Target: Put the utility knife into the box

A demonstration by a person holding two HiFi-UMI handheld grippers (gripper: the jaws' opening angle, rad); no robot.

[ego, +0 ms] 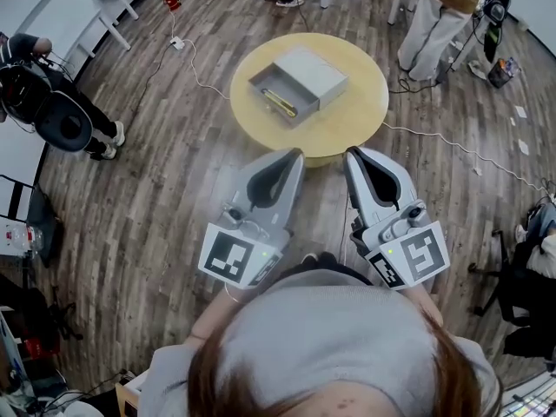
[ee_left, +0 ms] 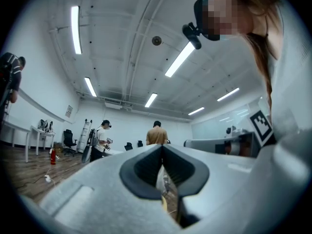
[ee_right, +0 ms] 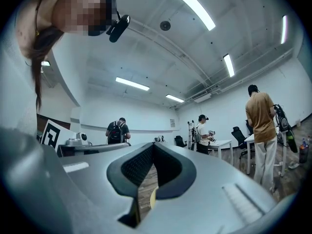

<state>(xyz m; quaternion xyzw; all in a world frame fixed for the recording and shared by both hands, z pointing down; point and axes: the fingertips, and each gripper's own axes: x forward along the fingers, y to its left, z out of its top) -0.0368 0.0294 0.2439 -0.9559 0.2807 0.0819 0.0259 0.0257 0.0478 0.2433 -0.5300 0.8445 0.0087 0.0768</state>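
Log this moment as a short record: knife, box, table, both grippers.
knife: yellow, lying inside the open part of the box
box: gray, open, on the table
table: round, light wood, in front of the person
left gripper: jaws shut, nothing held, short of the table
right gripper: jaws shut, nothing held, beside the left one
task: knife already in the box

In the box [ego: 320, 73] lies the utility knife [ego: 280, 102] — box on the table [ego: 358, 115].
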